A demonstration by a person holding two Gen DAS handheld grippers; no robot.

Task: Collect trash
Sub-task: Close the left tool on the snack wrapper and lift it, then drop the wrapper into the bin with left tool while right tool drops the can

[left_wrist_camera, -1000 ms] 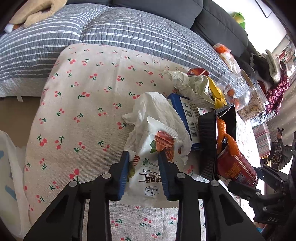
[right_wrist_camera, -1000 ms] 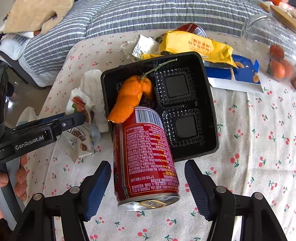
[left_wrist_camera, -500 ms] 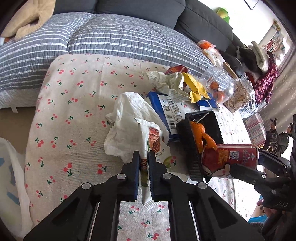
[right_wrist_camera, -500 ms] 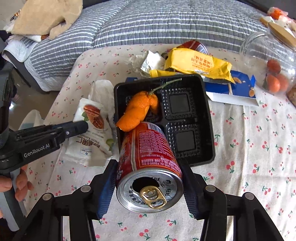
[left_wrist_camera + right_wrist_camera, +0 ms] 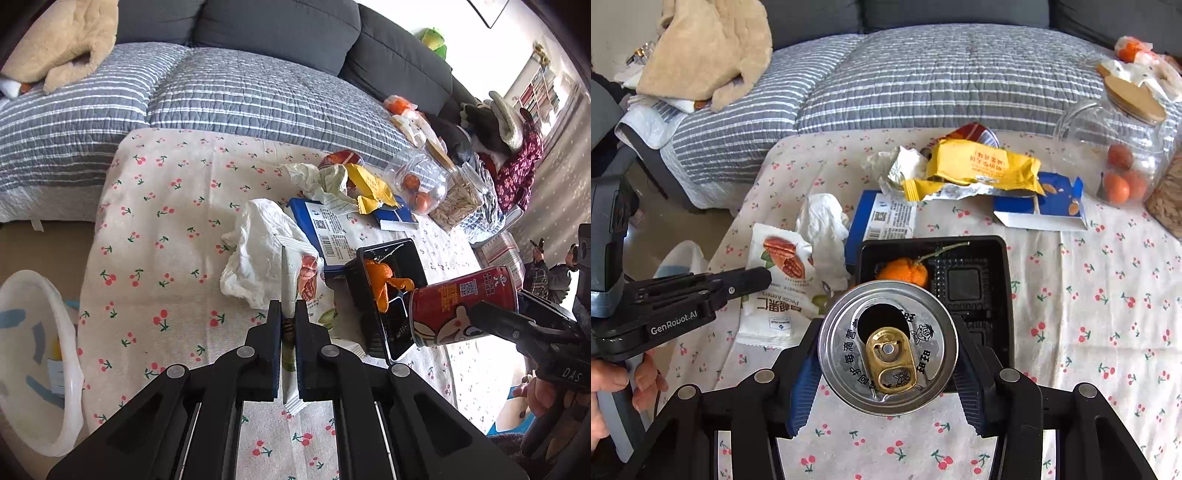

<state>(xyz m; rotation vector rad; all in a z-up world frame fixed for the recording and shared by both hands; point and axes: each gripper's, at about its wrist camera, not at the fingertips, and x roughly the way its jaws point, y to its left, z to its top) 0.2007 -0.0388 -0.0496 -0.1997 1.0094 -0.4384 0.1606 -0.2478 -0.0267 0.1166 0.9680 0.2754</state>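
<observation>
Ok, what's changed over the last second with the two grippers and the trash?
The left hand-held gripper closed on the pecan packet and has started lifting its edge. The right hand-held gripper closed on the red can and raised it off the table, its top turned to the camera. The black tray, orange peel, tissue and other wrappers stayed put.

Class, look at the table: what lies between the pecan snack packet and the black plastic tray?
A crumpled white tissue lies between the pecan packet and the black tray; the right wrist view shows it best.

Striped quilt (image 5: 923, 81) — beige blanket (image 5: 709, 48)
</observation>
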